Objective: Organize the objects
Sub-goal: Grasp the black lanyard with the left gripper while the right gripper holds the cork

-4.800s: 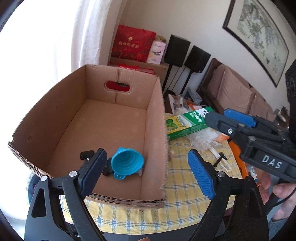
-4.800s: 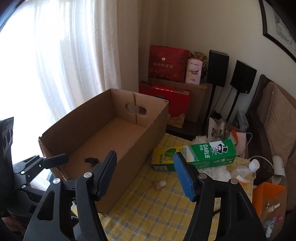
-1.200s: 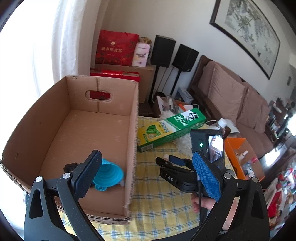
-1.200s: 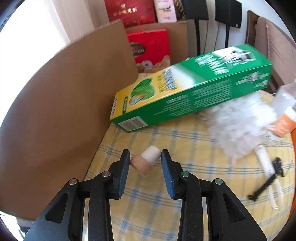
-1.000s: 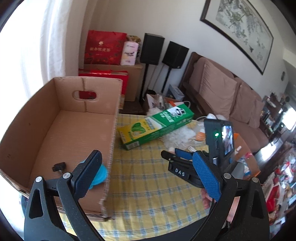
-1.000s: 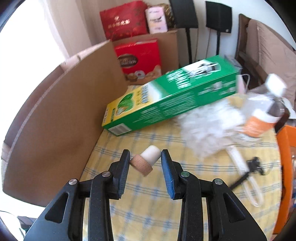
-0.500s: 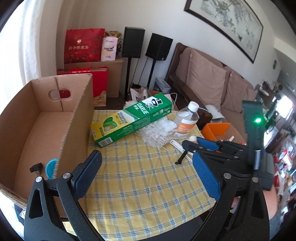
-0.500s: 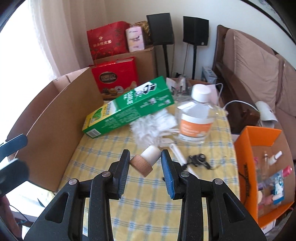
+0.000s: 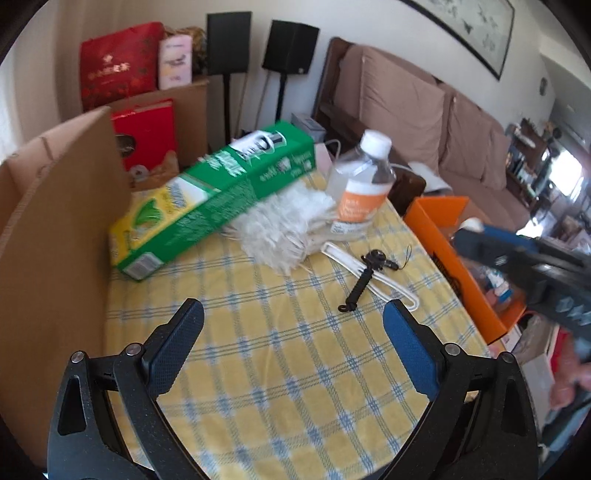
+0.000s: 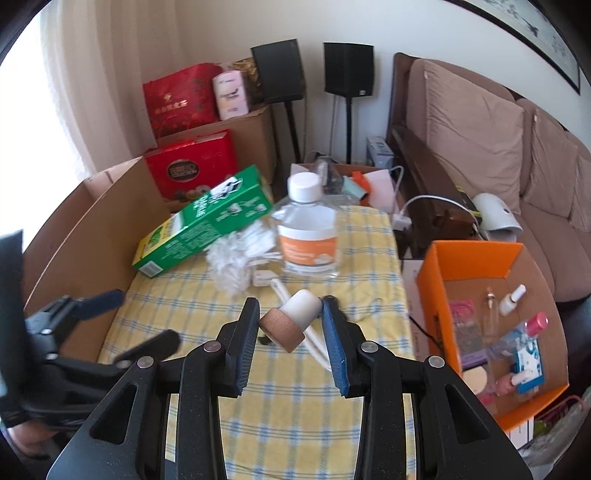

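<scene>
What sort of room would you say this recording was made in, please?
Most likely a home living room: a brown cushioned sofa along the wall, two black speakers on stands, and a framed painting above.

We see a small stopper with a round wooden cap and white plug [image 10: 290, 322] pinched tilted in our right gripper [image 10: 290, 325], raised above the yellow checked desk [image 10: 295, 406], near the orange cardboard box [image 10: 476, 254].

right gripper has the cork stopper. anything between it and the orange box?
Nothing visible blocks it. The right gripper holds the cork stopper above the tablecloth; the orange box is open-topped to its right. The clear bottle and black strap lie further back, off a direct path.
</scene>
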`<state>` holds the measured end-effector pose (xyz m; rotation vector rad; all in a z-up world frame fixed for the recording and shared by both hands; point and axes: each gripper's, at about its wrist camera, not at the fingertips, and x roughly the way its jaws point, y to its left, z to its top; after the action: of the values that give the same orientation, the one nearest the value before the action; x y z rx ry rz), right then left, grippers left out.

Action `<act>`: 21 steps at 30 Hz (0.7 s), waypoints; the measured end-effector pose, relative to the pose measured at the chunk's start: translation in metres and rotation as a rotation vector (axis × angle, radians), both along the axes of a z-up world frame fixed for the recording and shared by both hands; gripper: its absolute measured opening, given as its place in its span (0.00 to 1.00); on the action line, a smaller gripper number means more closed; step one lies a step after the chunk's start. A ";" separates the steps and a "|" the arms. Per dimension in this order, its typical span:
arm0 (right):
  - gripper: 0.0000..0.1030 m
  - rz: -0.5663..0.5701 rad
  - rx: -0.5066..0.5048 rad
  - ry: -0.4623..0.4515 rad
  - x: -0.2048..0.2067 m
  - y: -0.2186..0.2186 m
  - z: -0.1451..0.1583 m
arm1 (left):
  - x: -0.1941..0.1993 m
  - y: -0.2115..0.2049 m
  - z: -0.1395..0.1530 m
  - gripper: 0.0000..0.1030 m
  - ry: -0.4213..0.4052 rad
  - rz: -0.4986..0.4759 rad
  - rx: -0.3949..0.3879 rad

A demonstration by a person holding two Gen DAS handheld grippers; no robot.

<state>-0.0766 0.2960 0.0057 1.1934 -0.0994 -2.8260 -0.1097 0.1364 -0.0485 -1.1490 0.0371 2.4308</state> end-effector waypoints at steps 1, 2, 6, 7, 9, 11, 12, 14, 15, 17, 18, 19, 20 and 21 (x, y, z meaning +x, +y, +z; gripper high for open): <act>0.33 -0.005 -0.003 0.000 0.001 0.004 0.000 | -0.001 0.005 -0.005 0.90 0.003 -0.016 -0.007; 0.33 -0.011 -0.006 0.000 0.002 0.008 -0.001 | -0.002 0.010 -0.010 0.88 0.004 -0.034 -0.017; 0.33 -0.028 -0.018 -0.004 0.002 0.019 -0.004 | -0.004 0.034 -0.030 0.75 0.013 -0.118 -0.061; 0.33 -0.030 -0.019 -0.006 0.002 0.021 -0.005 | -0.004 0.040 -0.034 0.74 0.015 -0.136 -0.073; 0.33 -0.033 -0.023 -0.010 0.001 0.025 -0.007 | -0.004 0.049 -0.040 0.74 0.019 -0.174 -0.083; 0.33 -0.035 -0.027 -0.013 0.001 0.028 -0.010 | -0.005 0.054 -0.044 0.74 0.021 -0.198 -0.081; 0.33 -0.036 -0.029 -0.014 0.001 0.029 -0.011 | -0.007 0.057 -0.046 0.74 0.018 -0.211 -0.076; 0.34 -0.037 -0.033 -0.017 0.000 0.032 -0.013 | -0.010 0.061 -0.048 0.73 0.007 -0.226 -0.060; 0.33 -0.039 -0.036 -0.020 -0.001 0.034 -0.014 | -0.012 0.063 -0.048 0.71 0.001 -0.233 -0.054; 0.33 -0.041 -0.040 -0.023 -0.002 0.036 -0.016 | -0.017 0.069 -0.051 0.63 -0.016 -0.245 -0.058; 0.33 -0.042 -0.041 -0.024 -0.002 0.038 -0.017 | -0.021 0.072 -0.053 0.61 -0.029 -0.251 -0.065; 0.33 -0.043 -0.043 -0.026 -0.003 0.039 -0.018 | -0.023 0.074 -0.056 0.61 -0.037 -0.258 -0.066; 0.33 -0.044 -0.044 -0.028 -0.004 0.040 -0.019 | -0.025 0.076 -0.057 0.60 -0.042 -0.262 -0.067; 0.33 -0.044 -0.045 -0.030 -0.004 0.041 -0.020 | -0.027 0.079 -0.059 0.57 -0.050 -0.268 -0.068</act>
<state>-0.0807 0.3373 -0.0146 1.2395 -0.1929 -2.8279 -0.1372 0.2152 -0.1078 -1.1530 0.2442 2.1786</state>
